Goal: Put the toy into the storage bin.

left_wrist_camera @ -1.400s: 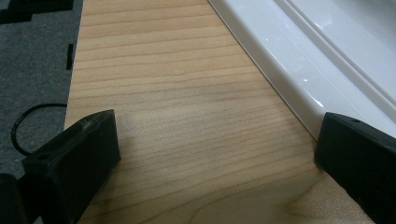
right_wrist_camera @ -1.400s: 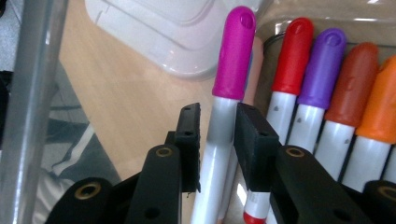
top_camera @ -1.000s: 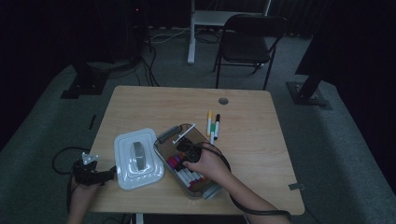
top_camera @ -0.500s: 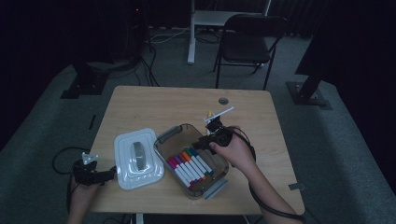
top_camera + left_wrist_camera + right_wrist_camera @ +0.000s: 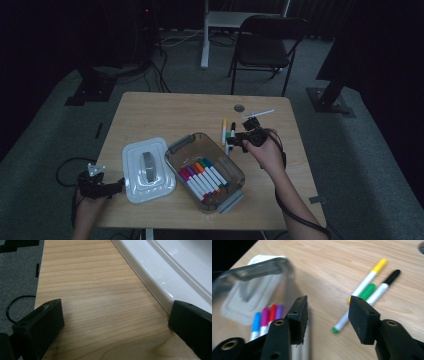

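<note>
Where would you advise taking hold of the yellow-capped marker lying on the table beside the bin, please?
Grip the yellow-capped marker across its white barrel near the middle, coming down from above with the jaws set crosswise to its length. It lies flat on the table, and the green marker sits close along one side, so the free stretch just below the yellow cap probably gives the right gripper the most room.

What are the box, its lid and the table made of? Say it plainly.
Box: clear, smoke-tinted plastic by the look; the markers show through its wall.
Lid: white plastic, glossy; light glints along its rim in the left gripper view.
Table: pale wood grain, matte; solid wood or laminate, I cannot tell.
</note>
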The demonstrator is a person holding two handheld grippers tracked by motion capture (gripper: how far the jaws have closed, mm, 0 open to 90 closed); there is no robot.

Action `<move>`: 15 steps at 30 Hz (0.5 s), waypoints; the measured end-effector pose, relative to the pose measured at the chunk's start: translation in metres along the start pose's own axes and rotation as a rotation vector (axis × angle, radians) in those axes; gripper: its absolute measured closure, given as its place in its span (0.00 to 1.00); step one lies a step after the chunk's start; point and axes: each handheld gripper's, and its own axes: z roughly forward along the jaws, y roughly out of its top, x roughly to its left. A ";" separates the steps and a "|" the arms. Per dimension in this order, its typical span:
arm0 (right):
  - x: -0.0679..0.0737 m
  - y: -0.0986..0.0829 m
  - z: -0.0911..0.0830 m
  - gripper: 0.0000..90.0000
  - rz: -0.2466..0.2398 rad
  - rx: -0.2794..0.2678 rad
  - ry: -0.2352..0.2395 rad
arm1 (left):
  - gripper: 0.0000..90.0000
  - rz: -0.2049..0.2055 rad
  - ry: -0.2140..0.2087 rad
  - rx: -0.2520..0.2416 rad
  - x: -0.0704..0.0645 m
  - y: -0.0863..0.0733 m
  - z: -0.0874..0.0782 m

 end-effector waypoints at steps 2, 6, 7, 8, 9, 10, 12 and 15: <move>-0.009 -0.001 0.006 0.54 0.016 0.006 -0.024 | 0.01 0.000 0.000 0.000 0.000 0.000 0.000; -0.032 -0.003 0.029 0.54 0.068 0.038 -0.087 | 0.01 0.000 0.000 0.000 0.000 0.000 0.000; -0.036 -0.003 0.034 0.54 0.079 0.041 -0.097 | 0.01 0.001 0.000 0.001 0.000 0.000 0.000; -0.036 -0.003 0.034 0.54 0.079 0.041 -0.097 | 0.01 0.000 0.000 0.000 0.000 0.000 0.000; -0.044 -0.003 0.043 0.54 0.105 0.036 -0.119 | 0.01 0.001 0.000 0.001 0.000 0.000 0.000; -0.048 -0.003 0.048 0.54 0.117 0.040 -0.129 | 0.01 0.001 0.000 0.001 0.000 0.000 0.000; -0.055 -0.002 0.058 0.55 0.149 0.048 -0.147 | 0.01 0.000 0.000 0.000 0.000 0.000 0.000; -0.059 0.000 0.065 0.57 0.172 0.053 -0.162 | 0.01 0.000 0.000 0.000 0.000 0.000 0.000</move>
